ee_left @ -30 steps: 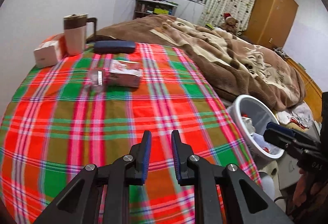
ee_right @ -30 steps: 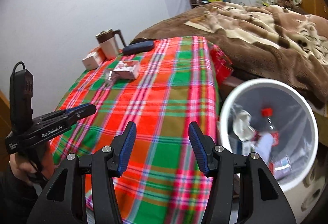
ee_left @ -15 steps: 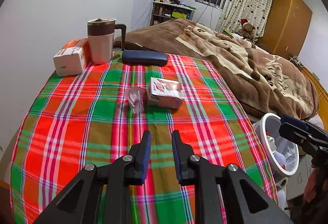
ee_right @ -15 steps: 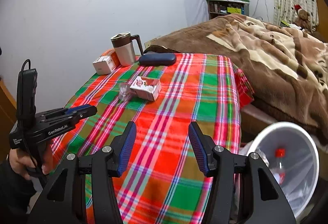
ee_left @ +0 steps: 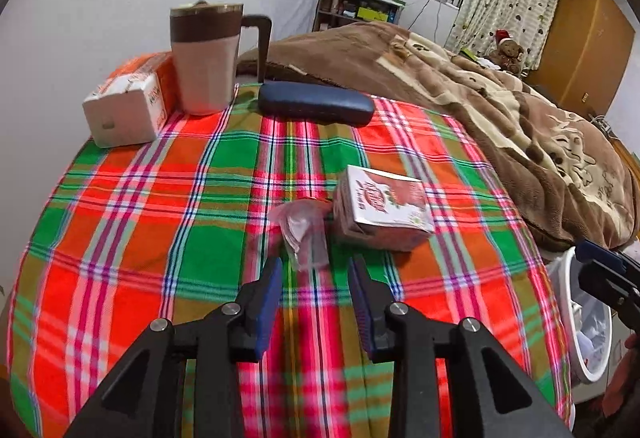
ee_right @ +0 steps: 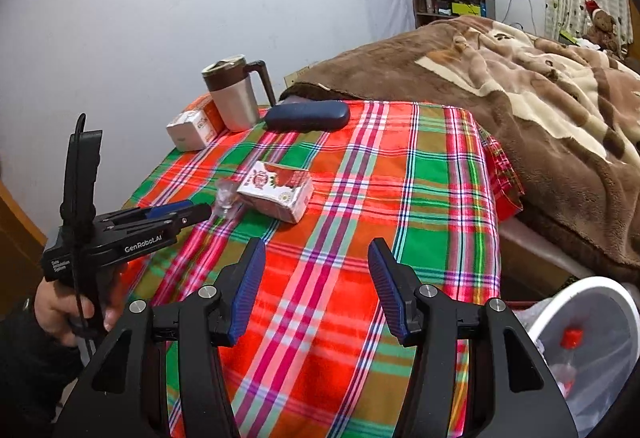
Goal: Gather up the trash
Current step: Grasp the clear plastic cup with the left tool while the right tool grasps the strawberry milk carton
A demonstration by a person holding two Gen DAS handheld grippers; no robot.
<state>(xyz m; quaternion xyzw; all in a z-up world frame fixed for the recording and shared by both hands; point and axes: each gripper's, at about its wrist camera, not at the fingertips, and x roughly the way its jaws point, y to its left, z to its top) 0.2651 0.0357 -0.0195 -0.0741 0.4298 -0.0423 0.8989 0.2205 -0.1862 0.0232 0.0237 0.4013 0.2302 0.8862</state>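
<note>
A crumpled clear plastic wrapper point(ee_left: 305, 234) point(ee_right: 226, 195) lies on the plaid tablecloth point(ee_left: 160, 238) beside a red and white carton point(ee_left: 384, 205) point(ee_right: 276, 191). My left gripper point(ee_left: 315, 270) point(ee_right: 192, 211) points down at the wrapper. Its jaws are opening, and the wrapper lies just ahead of the tips, untouched by the pads. My right gripper point(ee_right: 316, 254) point(ee_left: 600, 266) hovers open over the table's near right part, holding nothing. A white trash bin point(ee_right: 592, 338) point(ee_left: 588, 322) with a bottle and other trash in it stands on the floor to the right.
At the table's far edge stand a brown-lidded mug point(ee_left: 206, 57), an orange and white tissue box point(ee_left: 128, 105) and a dark blue case point(ee_left: 316, 103). A bed with a brown blanket point(ee_right: 540, 117) runs along the right. A white wall is behind the table.
Both grippers have moved forward over the table toward the wrapper and carton. The left jaws have spread wider. The bin has slid toward the right edge of both views.
</note>
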